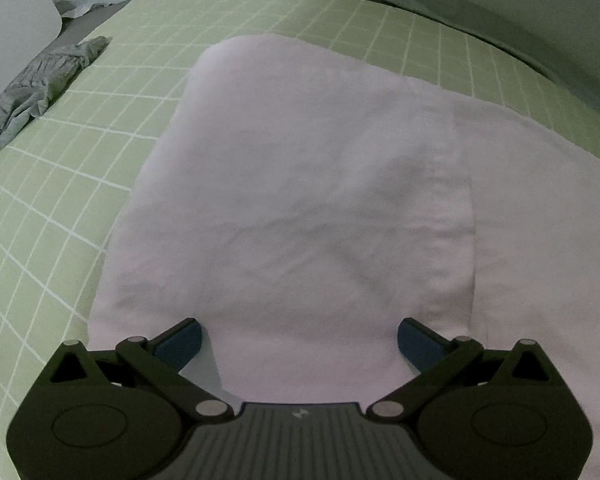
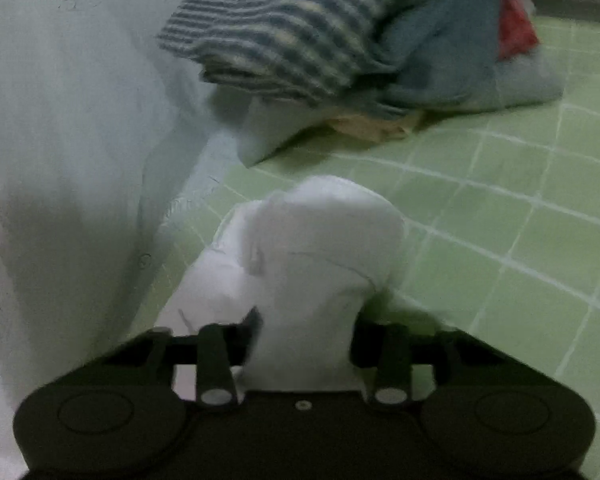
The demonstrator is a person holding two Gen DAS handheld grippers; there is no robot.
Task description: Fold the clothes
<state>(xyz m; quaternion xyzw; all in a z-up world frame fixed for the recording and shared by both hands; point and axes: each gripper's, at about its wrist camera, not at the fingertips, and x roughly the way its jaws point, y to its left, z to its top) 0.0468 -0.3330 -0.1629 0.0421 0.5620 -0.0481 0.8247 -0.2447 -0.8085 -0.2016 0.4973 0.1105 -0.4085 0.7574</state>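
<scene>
The matte black plastic left gripper (image 1: 299,344) is showing two rounded housings, each bearing a shallow circular recess, and a ribbed grey centre plate carrying a small pale emblem. Angled black link arms are joining at round silver pivot pins, and dark blue pads are lining its two fingers (image 1: 180,344). The matte black right gripper (image 2: 306,336) is showing the same rounded housings with circular recesses, upright black links ending in silver pins, and one small screw at its centre.
</scene>
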